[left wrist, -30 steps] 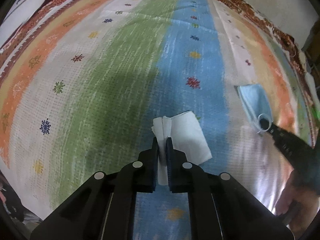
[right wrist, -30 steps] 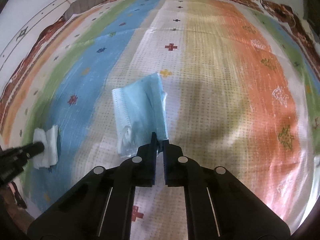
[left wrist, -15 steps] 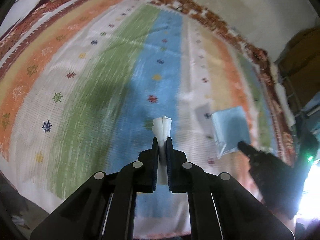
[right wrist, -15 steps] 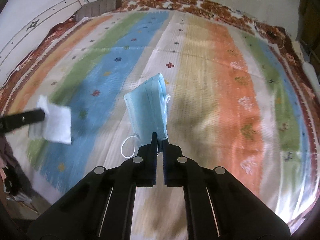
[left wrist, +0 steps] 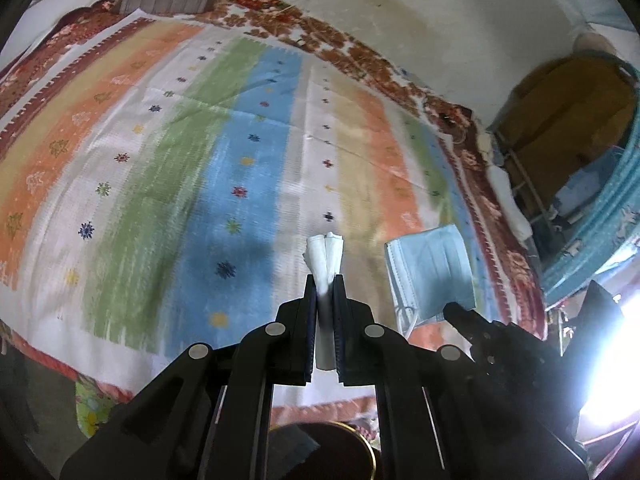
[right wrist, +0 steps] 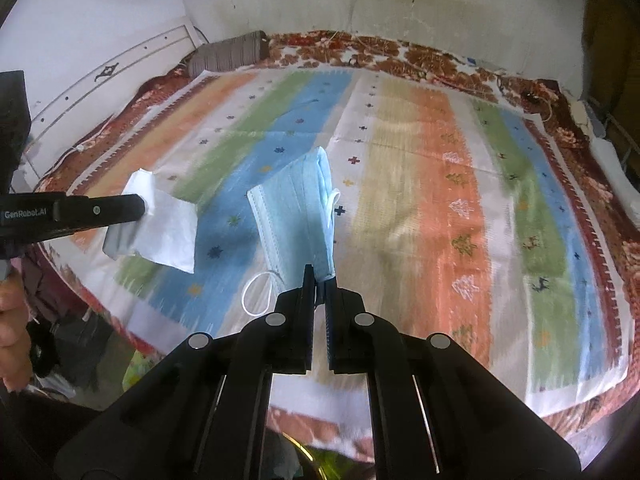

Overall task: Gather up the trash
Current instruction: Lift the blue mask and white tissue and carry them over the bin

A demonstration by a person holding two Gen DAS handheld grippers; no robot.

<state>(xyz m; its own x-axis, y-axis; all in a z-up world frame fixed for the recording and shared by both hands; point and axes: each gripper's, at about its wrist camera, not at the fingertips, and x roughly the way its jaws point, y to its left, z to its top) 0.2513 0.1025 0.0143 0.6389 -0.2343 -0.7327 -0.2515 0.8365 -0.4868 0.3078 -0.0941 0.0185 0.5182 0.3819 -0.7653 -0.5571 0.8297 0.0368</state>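
Left gripper [left wrist: 324,280] clamped tight on a folded white tissue [left wrist: 326,258], jaws pinching its lower part, top sticking up past the fingertips, held in the air above the striped bedspread [left wrist: 168,184]; right gripper [right wrist: 319,276] also closed, gripping one corner of a blue face mask [right wrist: 294,216], white ear loop [right wrist: 258,294] dangling below it, mask lifted clear of the bedspread; from the left wrist the mask [left wrist: 430,270] hangs just right of the tissue; from the right wrist the tissue [right wrist: 160,224] hangs left of the mask, near the bedspread's front-left edge; grey rolled cushion [right wrist: 228,54] at the bedspread's far edge, against the wall [right wrist: 440,4].
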